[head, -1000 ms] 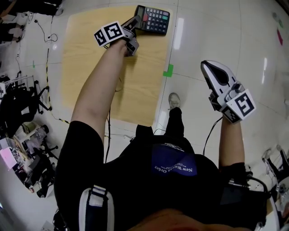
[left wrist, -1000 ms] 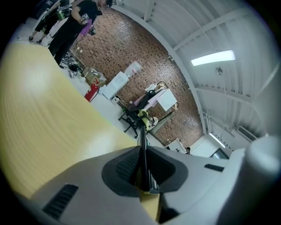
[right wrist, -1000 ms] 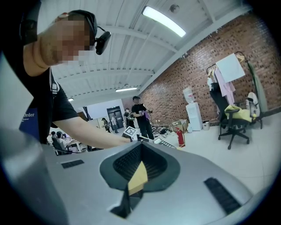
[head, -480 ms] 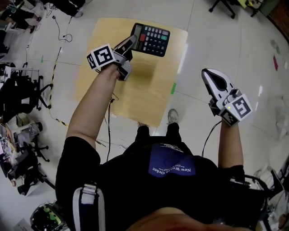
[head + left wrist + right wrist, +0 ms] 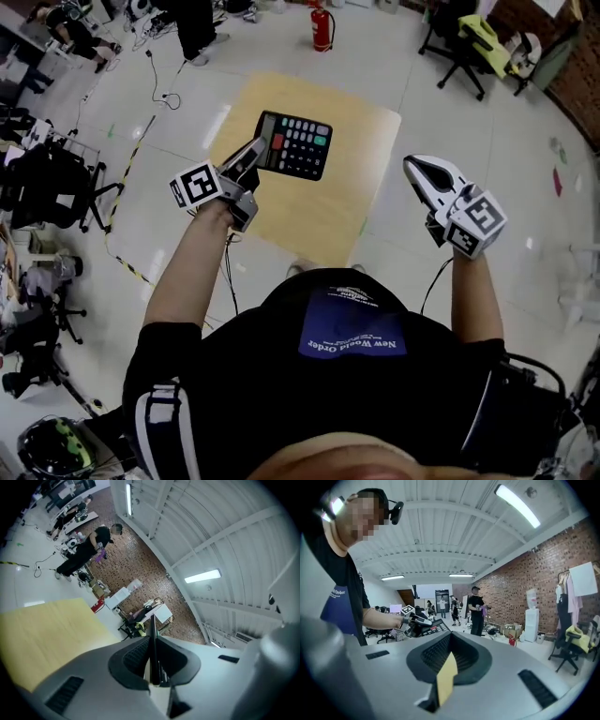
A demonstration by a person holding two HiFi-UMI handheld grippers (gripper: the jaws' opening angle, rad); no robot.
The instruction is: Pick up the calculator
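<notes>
The black desk calculator with grey keys and one red key is no longer lying at the far corner of the pale wooden bench, as it was a second ago, but is hanging in the air above it. The left gripper is pinching its edge, which is showing as a thin dark strip between the jaws. The right gripper is idling well apart, pressed together on nothing. The pick-up is looking done, with only steady holding remaining.
</notes>
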